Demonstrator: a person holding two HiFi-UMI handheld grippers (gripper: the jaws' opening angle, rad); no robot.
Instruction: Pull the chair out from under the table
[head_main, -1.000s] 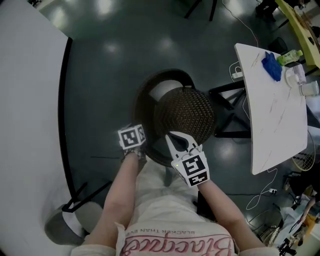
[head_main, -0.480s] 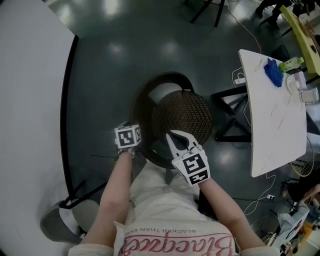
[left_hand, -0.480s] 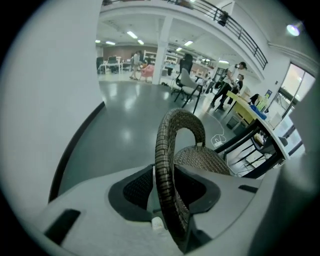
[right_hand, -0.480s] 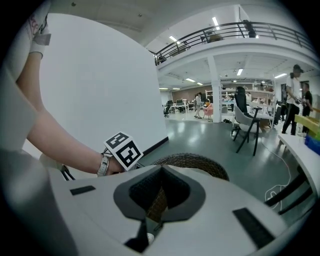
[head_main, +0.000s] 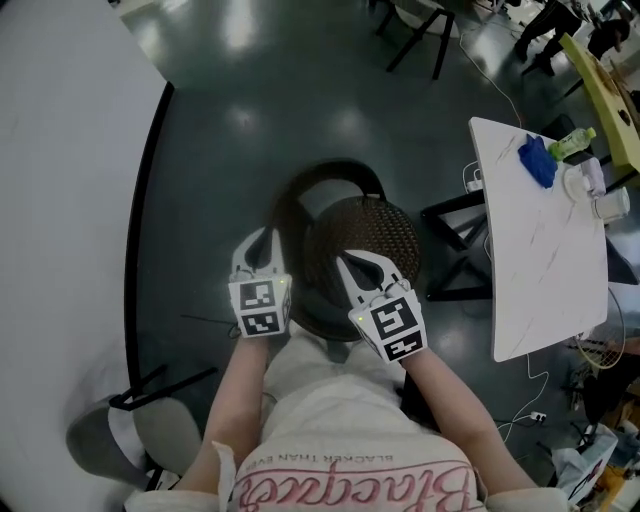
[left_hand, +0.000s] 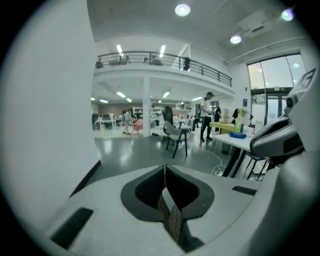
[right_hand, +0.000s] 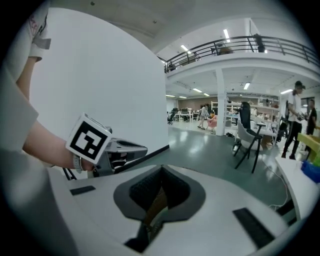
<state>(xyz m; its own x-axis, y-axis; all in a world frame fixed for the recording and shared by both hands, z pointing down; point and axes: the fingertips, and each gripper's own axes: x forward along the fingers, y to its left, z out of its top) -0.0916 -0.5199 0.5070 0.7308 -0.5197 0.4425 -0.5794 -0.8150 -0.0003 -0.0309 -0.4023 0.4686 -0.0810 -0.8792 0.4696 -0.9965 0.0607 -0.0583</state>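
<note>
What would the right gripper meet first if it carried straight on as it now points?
Probably the floor: the right gripper sees open floor ahead, though from above it overlaps the woven chair.

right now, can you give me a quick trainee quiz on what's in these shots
1. True or false: the chair is tucked under the big white table.
2. What lies beside the green bottle on the small white table? A) blue cloth B) red book C) laptop
3. What is the right hand-held gripper holding?
Key: 1. False, it stands clear on the floor. 2. A. 3. Nothing; its jaws are shut.
</note>
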